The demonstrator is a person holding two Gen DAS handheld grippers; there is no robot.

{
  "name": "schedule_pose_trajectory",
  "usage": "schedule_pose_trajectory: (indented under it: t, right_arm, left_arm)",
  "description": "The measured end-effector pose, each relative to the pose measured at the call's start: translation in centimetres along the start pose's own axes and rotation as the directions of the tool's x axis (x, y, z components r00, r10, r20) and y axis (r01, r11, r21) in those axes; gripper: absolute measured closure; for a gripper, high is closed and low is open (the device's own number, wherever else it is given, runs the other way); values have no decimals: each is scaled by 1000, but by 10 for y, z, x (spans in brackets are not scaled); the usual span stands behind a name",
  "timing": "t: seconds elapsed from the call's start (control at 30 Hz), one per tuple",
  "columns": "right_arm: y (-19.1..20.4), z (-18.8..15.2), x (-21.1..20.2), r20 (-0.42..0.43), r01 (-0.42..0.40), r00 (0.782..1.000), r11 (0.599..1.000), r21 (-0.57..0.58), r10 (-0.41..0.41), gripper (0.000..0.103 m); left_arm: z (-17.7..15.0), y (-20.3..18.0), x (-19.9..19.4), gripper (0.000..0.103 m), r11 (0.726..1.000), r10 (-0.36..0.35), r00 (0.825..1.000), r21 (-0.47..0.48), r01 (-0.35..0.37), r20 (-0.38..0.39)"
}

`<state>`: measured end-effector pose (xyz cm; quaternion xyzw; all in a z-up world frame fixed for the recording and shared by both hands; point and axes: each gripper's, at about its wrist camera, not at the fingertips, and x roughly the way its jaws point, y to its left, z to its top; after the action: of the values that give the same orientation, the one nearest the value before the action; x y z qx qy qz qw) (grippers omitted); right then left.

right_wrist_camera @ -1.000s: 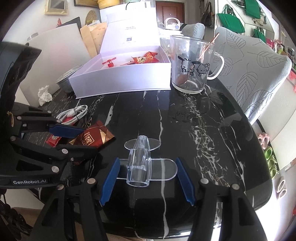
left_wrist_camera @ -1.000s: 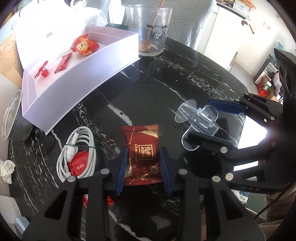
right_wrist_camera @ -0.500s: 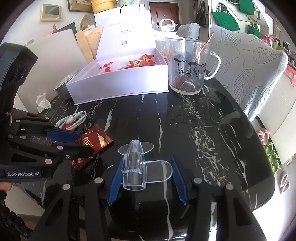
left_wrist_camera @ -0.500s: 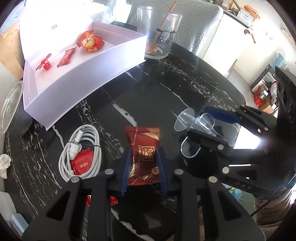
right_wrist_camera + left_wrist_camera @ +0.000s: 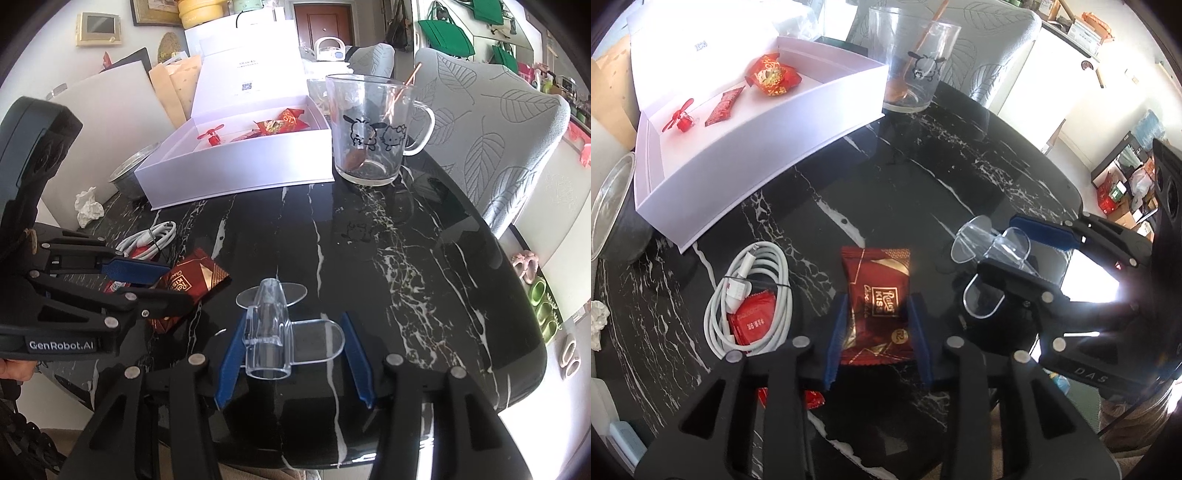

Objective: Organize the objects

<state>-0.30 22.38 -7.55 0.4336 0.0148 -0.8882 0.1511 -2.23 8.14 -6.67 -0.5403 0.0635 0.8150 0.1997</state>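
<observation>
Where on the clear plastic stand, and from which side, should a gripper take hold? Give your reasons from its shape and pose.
Grip the clear plastic stand across its flat base tabs, coming from above and the near table edge, as the right gripper does. The tube lies flat, pointing away; the tabs' outer edges face the pads.

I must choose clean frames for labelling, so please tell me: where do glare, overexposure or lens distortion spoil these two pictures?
Left wrist view: strong glare burns out the white box's lid and a window reflection whitens the marble table beside the right hand-held gripper. Right wrist view: evenly lit, only the lower right corner overexposed. Both: fisheye bending, dark corners.
</observation>
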Motion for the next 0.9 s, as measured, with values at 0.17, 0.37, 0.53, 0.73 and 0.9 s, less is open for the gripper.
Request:
schedule_pose_trajectory:
  t: [0.17, 0.37, 0.53, 0.73, 0.9]
  right_arm:
    - [-2, -2, -2, -2, 5, 1000, 1000, 3, -5, 51]
    - [-4, -2, -4, 1, 1, 1000, 1000, 8, -1, 51]
    - [-4, 2, -9, 18, 6, 1000, 1000, 0, -6, 51]
    - [0, 16, -17, 44, 9, 999, 999, -36, -7, 51]
    - [8, 33, -24, 75, -6, 997, 998, -60, 11, 51]
  left_arm:
    - [-2, -13, 3, 67, 995, 80, 997, 64, -81, 18]
    - [-1, -20, 1, 75, 992, 77, 997, 98, -79, 21]
    - [1, -19, -3, 76, 995, 49, 999, 82, -51, 20]
    - [9, -13, -18, 76, 996, 53, 997, 68, -56, 52]
    - [15, -3, -36, 85, 995, 86, 992, 41, -91, 95]
